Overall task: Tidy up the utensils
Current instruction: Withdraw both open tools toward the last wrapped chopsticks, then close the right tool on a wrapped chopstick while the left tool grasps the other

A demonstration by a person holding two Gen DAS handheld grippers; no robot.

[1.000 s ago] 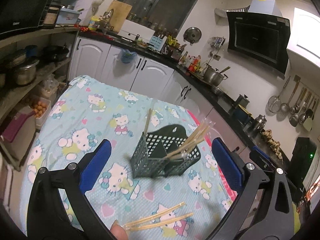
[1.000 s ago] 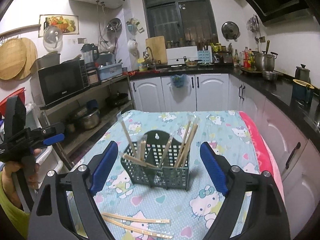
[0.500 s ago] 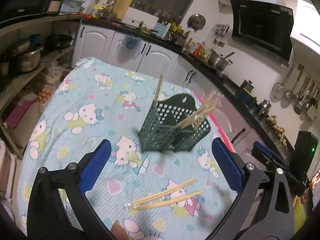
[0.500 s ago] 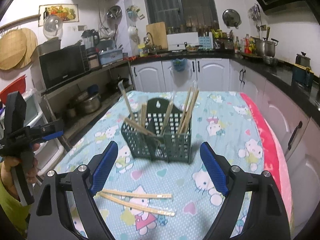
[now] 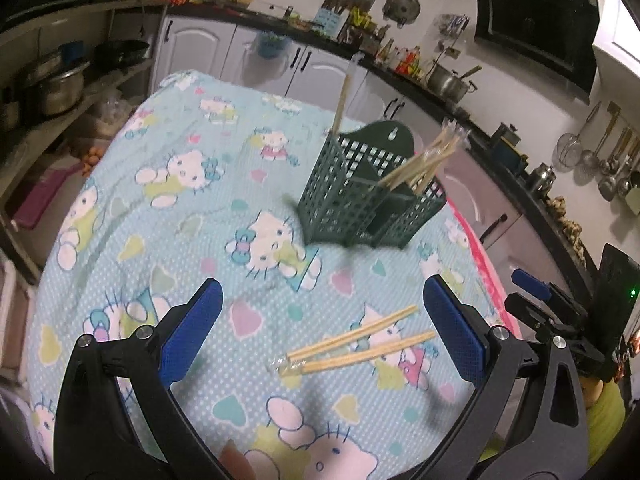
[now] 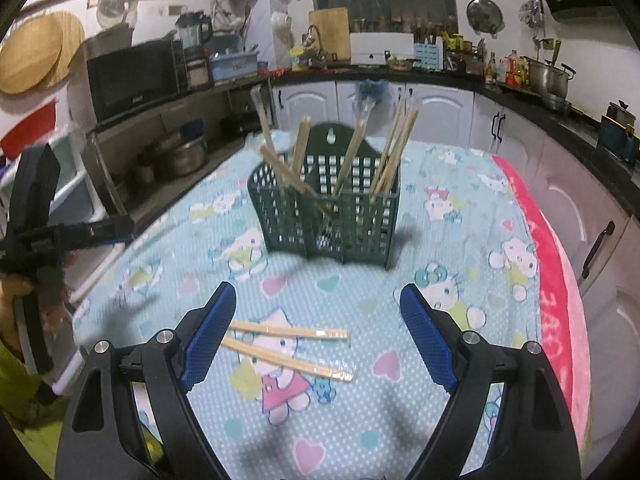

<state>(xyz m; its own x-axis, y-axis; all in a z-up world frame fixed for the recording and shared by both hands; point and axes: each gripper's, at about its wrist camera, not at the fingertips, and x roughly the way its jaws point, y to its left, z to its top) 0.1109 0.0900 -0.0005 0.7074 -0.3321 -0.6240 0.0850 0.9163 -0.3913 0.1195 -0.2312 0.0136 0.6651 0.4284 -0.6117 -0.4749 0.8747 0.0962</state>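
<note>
Green basket [image 6: 326, 216]: upright on the cartoon tablecloth [image 6: 460, 240], chopsticks inside.
Loose chopsticks [image 6: 286, 346]: flat, near your grippers.
Your left gripper [image 5: 320, 336]: spread wide, empty.
Your right gripper [image 6: 318, 338]: spread wide, empty.

A utensil basket [image 6: 326, 210] stands on the table [image 6: 460, 216] toward its far edge, with chopsticks [image 6: 390, 152] leaning upright in its compartments, most in the right one as the right wrist view shows it. Nearer the front edge two loose chopsticks [image 6: 288, 346] lie flat side by side, apparently not quite parallel, well apart from the basket.
</note>
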